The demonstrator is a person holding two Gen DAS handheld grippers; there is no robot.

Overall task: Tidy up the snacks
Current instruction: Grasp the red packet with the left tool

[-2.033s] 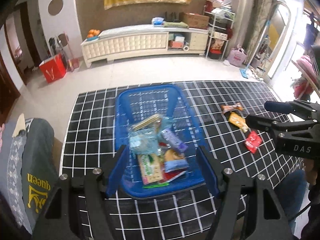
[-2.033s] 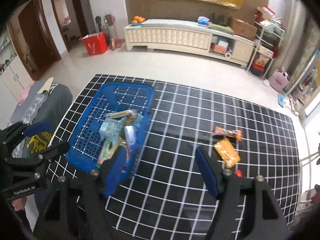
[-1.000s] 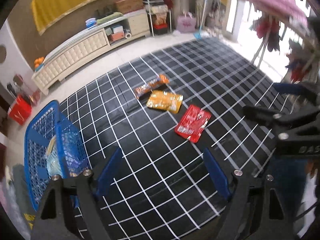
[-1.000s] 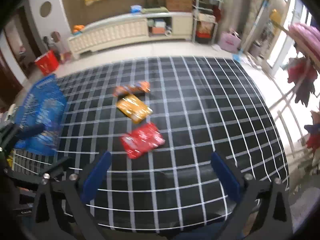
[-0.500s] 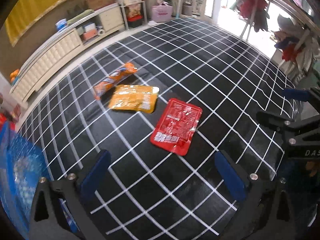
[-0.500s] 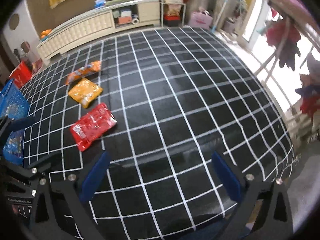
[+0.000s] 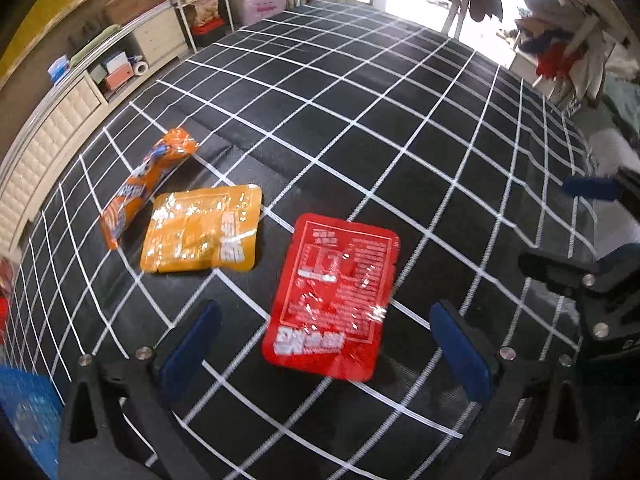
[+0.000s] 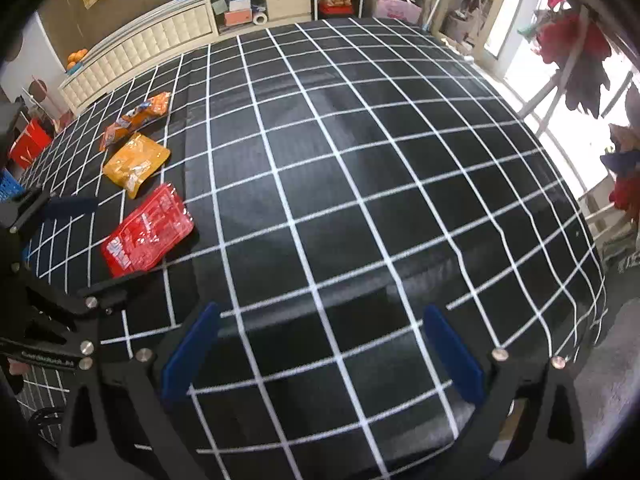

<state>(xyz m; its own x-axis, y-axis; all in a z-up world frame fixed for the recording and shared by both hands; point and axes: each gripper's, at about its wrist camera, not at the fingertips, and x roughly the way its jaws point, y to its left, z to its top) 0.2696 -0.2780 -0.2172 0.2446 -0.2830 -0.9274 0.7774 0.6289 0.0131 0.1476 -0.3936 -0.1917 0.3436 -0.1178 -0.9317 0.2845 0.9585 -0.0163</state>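
A red snack packet (image 7: 334, 292) lies flat on the black grid cloth (image 7: 400, 120), just ahead of and between my open left gripper (image 7: 326, 348) fingers. Behind it lie a yellow-orange packet (image 7: 202, 236) and a long orange packet (image 7: 148, 184). The same three show at the left of the right wrist view: red (image 8: 146, 234), yellow-orange (image 8: 134, 164), long orange (image 8: 134, 118). My right gripper (image 8: 320, 354) is open and empty over bare cloth, to the right of the snacks. A corner of the blue basket (image 7: 24, 412) shows at the lower left.
The right gripper's body (image 7: 592, 288) sits at the right edge of the left wrist view; the left gripper's body (image 8: 36, 264) at the left of the right wrist view. A white cabinet (image 8: 160, 40), shelves and a red bag (image 8: 28, 146) stand beyond the cloth.
Both grippers swung right, away from the blue basket. The left gripper has come down close over the red packet. The right gripper now faces bare cloth. Both stayed open.
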